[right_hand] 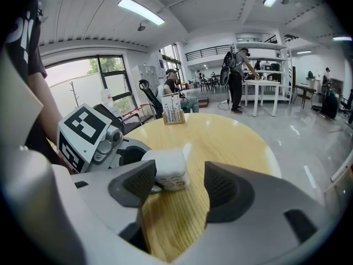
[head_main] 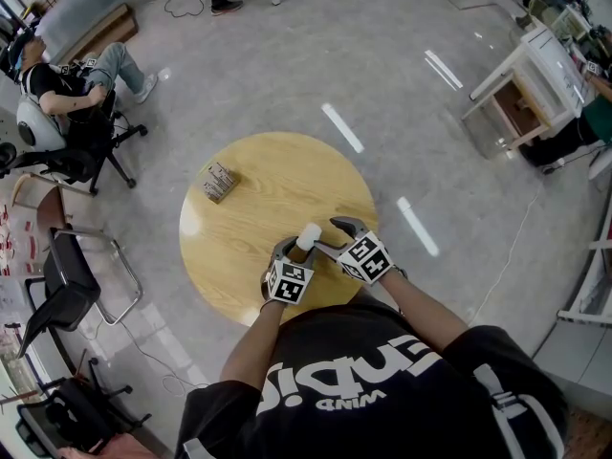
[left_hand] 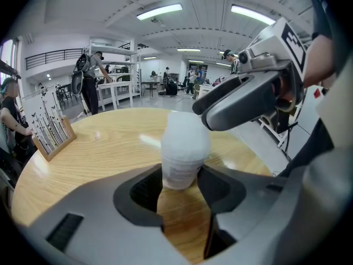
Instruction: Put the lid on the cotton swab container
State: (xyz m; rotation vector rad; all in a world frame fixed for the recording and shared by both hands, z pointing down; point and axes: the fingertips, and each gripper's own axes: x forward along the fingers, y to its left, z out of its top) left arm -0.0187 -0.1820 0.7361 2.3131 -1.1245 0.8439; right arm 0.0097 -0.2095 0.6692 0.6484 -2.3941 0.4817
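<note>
My left gripper (left_hand: 179, 185) clamps the cotton swab container (left_hand: 185, 148), upright on the round table (head_main: 277, 185). My right gripper (right_hand: 179, 184) is beside it, jaws apart and empty.

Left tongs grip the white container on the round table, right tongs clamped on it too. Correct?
Not quite. The right tongs are open: their pads stand apart and the white container sits just past them, unclamped, as the right gripper view shows. The left tongs do grip it on the round table.
</note>
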